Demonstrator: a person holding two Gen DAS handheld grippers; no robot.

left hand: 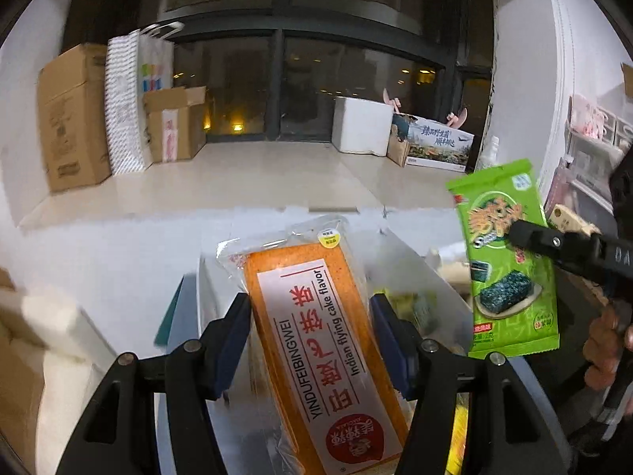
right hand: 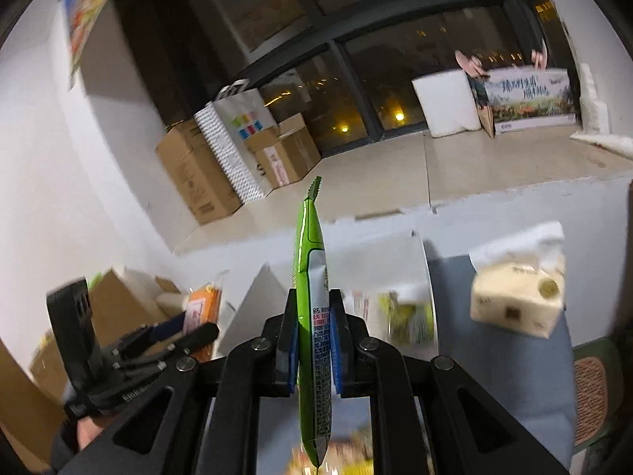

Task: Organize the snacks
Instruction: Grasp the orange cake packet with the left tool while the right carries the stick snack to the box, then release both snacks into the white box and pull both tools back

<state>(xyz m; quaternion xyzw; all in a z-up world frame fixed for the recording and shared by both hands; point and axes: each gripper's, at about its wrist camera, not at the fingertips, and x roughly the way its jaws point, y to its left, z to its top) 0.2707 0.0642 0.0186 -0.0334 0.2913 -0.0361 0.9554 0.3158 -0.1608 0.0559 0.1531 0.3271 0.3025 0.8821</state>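
Left gripper (left hand: 310, 328) clamped on orange cake packet (left hand: 316, 340), blue pads pressing both long sides, packet lying flat between them and reaching forward past the tips. Right gripper (right hand: 312, 340) closed tight on green seaweed packet (right hand: 312, 316), held edge-on and upright between the pads. White bin (left hand: 443, 277) with more snacks just below and ahead of both. Tissue pack (right hand: 518, 297) to the right of the right gripper, on blue surface (right hand: 455, 277). Cardboard boxes (left hand: 73, 118) far ahead, on the left.
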